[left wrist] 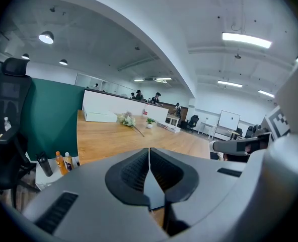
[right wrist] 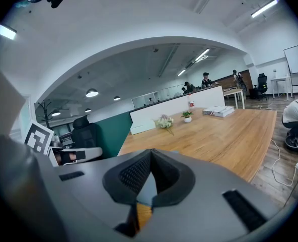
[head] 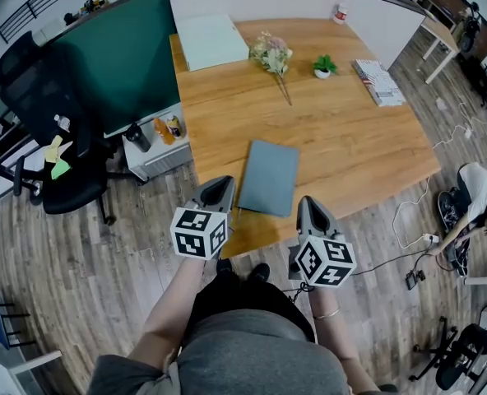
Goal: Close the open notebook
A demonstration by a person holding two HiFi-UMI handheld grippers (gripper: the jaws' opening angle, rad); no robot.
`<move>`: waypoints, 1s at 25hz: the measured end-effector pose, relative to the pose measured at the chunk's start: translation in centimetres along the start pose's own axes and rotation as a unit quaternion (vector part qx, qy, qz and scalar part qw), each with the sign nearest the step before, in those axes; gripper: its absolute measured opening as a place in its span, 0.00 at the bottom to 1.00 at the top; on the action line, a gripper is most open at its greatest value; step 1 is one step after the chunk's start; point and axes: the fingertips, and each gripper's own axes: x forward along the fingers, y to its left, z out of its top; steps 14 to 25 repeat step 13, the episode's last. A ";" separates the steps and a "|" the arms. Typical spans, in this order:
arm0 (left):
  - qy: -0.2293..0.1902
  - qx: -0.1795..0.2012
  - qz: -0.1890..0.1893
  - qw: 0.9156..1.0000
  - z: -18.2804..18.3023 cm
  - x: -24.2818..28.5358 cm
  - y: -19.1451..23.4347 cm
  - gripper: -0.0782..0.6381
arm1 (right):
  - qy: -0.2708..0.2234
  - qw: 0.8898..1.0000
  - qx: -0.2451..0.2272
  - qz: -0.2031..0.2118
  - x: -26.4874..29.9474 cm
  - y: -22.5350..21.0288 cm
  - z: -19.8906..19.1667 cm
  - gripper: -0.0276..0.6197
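Where the head view looked down, the notebook lay closed near the table's front edge, its near end between the left gripper and right gripper. Left gripper view: jaws pressed together, empty; the housing hid most of the notebook. Right gripper view: jaws also together, empty. The table was wood, the floor plank, the room an open office.

The left tongs and right tongs each hide nearly all of the notebook in their own views, leaving a grey sliver. In the head view the left tongs cover the desk's near corner.
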 end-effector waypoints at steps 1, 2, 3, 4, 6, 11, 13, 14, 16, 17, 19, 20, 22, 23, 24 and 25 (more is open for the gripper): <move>-0.001 0.000 -0.001 1.000 0.0 0.0 0.0 0.15 | 0.000 1.000 0.000 -0.001 0.0 0.0 0.0 0.05; -0.001 -0.001 -0.002 1.000 0.1 0.0 0.0 0.15 | 0.000 1.000 -0.001 -0.001 0.0 0.0 0.0 0.05; -0.002 -0.001 -0.003 1.000 0.1 0.0 0.0 0.15 | 0.000 1.000 -0.001 -0.001 0.0 0.1 0.0 0.05; -0.002 -0.001 -0.004 1.000 0.1 0.0 0.0 0.15 | 0.000 1.000 -0.001 -0.001 0.0 0.1 0.0 0.05; -0.001 -0.001 -0.005 1.000 0.0 0.1 0.0 0.15 | 0.000 1.000 -0.001 0.000 0.1 0.1 0.0 0.05; 0.001 -0.004 -0.005 1.000 -0.2 0.3 -0.2 0.15 | 0.005 1.000 0.001 0.000 0.1 -0.2 -0.3 0.05; 0.003 -0.005 -0.006 1.000 -0.4 0.2 -0.4 0.15 | 0.008 1.000 0.002 0.000 -0.1 -0.3 -0.5 0.05; 0.003 -0.005 -0.006 1.000 -0.4 0.2 -0.4 0.15 | 0.008 1.000 0.002 0.000 -0.1 -0.3 -0.5 0.05; 0.003 -0.005 -0.006 1.000 -0.4 0.2 -0.4 0.15 | 0.008 1.000 0.002 0.000 -0.1 -0.3 -0.5 0.05; 0.003 -0.005 -0.006 1.000 -0.4 0.2 -0.4 0.15 | 0.008 1.000 0.002 0.000 -0.1 -0.3 -0.5 0.05; 0.003 -0.005 -0.006 1.000 -0.4 0.2 -0.4 0.15 | 0.008 1.000 0.002 0.000 -0.1 -0.3 -0.5 0.05; 0.003 -0.005 -0.006 1.000 -0.4 0.2 -0.4 0.15 | 0.008 1.000 0.002 0.000 -0.1 -0.3 -0.5 0.05; 0.003 -0.005 -0.006 1.000 -0.4 0.2 -0.4 0.15 | 0.008 1.000 0.002 0.000 -0.1 -0.3 -0.5 0.05; 0.003 -0.005 -0.006 1.000 -0.4 0.2 -0.4 0.15 | 0.008 1.000 0.002 0.000 -0.1 -0.3 -0.5 0.05; 0.003 -0.005 -0.006 1.000 -0.4 0.2 -0.4 0.15 | 0.008 1.000 0.002 0.000 -0.1 -0.3 -0.5 0.05; 0.003 -0.005 -0.006 1.000 -0.4 0.2 -0.4 0.15 | 0.008 1.000 0.002 0.000 -0.1 -0.3 -0.5 0.05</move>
